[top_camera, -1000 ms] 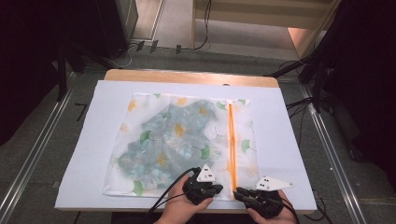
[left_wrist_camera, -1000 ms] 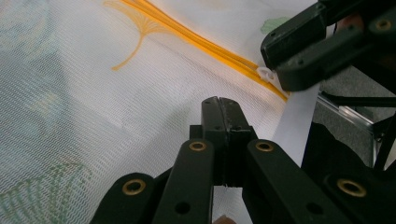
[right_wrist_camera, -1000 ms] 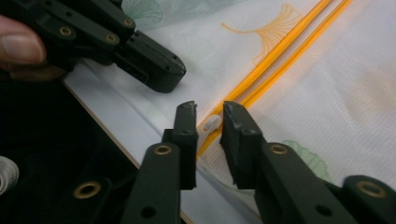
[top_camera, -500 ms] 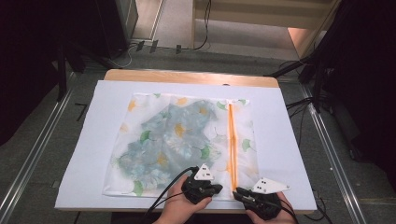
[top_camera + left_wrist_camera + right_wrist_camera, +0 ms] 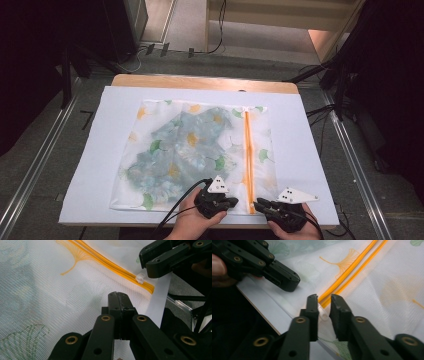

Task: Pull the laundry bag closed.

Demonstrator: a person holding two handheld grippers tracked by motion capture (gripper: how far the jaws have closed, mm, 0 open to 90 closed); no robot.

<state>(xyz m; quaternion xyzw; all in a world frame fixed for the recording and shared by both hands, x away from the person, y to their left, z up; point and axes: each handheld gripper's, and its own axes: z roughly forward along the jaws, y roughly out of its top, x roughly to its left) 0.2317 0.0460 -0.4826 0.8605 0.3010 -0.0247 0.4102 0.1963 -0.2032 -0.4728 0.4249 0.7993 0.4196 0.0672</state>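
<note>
Lying flat on the white sheet [image 5: 90, 165] that covers the wooden worktop [image 5: 200, 81], the translucent white mesh laundry bag with ginkgo-leaf print [image 5: 150, 150] reaches almost to the near edge, a blue-green patterned garment [image 5: 180, 150] showing through it. The high view gives the whole bag and its orange zipper [image 5: 247, 150]; the gripper views alone reveal the fine netting weave and the small clear plastic zipper pull [image 5: 140, 278]. The left gripper [image 5: 119, 302] is clamped tight on the mesh near the bag's near edge. The right gripper [image 5: 322, 305] straddles the pull, its jaws just widened slightly, pads not pressing it. Against the earlier frames, both hands sit in the same spots.
</note>
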